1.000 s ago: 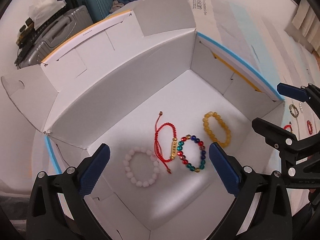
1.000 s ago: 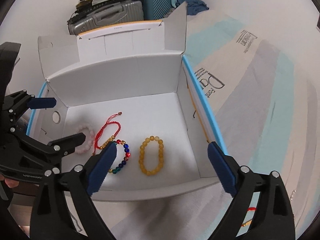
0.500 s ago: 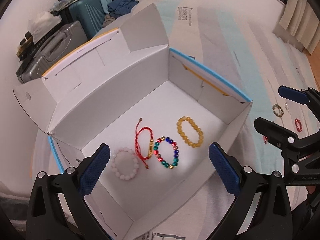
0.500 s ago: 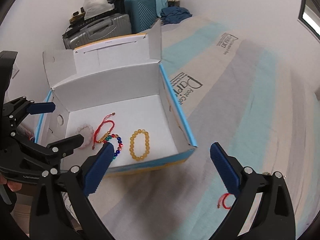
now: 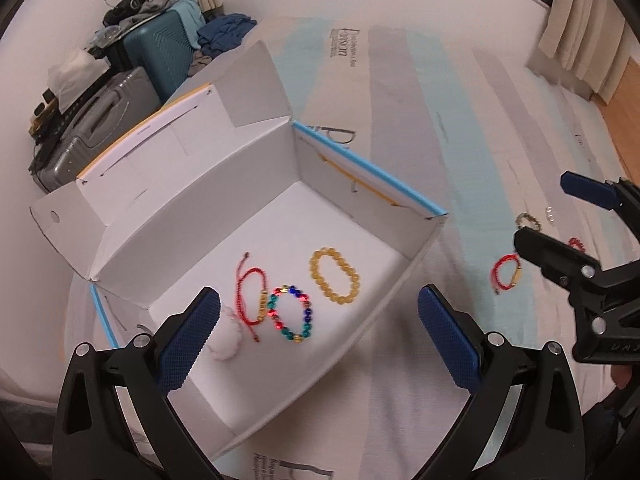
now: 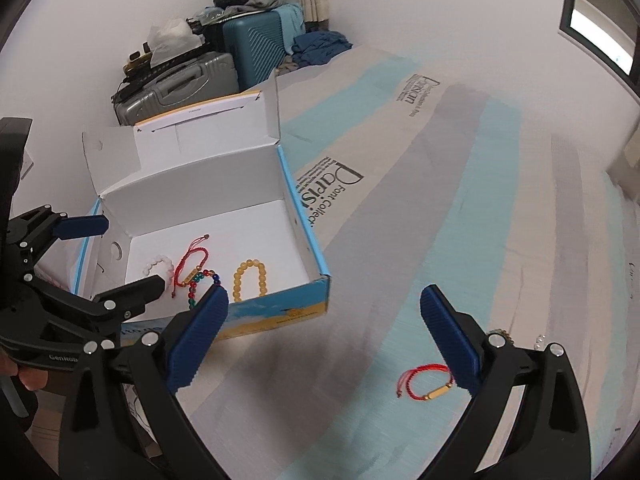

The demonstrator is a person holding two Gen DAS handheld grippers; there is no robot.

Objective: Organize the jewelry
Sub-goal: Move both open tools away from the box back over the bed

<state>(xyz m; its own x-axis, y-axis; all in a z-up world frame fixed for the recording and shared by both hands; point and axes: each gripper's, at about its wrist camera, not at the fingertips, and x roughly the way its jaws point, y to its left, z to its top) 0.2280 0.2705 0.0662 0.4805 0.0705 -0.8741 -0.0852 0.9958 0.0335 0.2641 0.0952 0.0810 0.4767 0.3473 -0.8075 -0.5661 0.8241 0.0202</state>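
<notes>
An open white box (image 5: 360,168) (image 6: 200,184) sits on the striped bed sheet. Inside lie a yellow bead bracelet (image 5: 334,276) (image 6: 250,280), a multicolour bead bracelet (image 5: 291,314), a red cord bracelet (image 5: 252,300) (image 6: 192,258) and a pale pink bead bracelet (image 5: 228,340) (image 6: 159,265). Outside, on the sheet, lie a red cord bracelet with a gold tube (image 5: 506,274) (image 6: 426,382), a dark bead bracelet (image 5: 528,221) and a small red one (image 5: 576,243). My left gripper (image 5: 318,344) is open and empty above the box's near edge. My right gripper (image 6: 324,340) is open and empty above the sheet, left of the red cord bracelet.
Suitcases (image 6: 224,64) piled with clothes stand against the wall behind the box. The box's lid flaps (image 5: 160,136) stand up at the far side. Curtains (image 5: 580,48) hang at the far right. A small clear item (image 6: 538,338) lies near the loose bracelets.
Both grippers have pulled back and up from the box. The right one has swung right over the sheet, and the loose red cord bracelet has come into view.
</notes>
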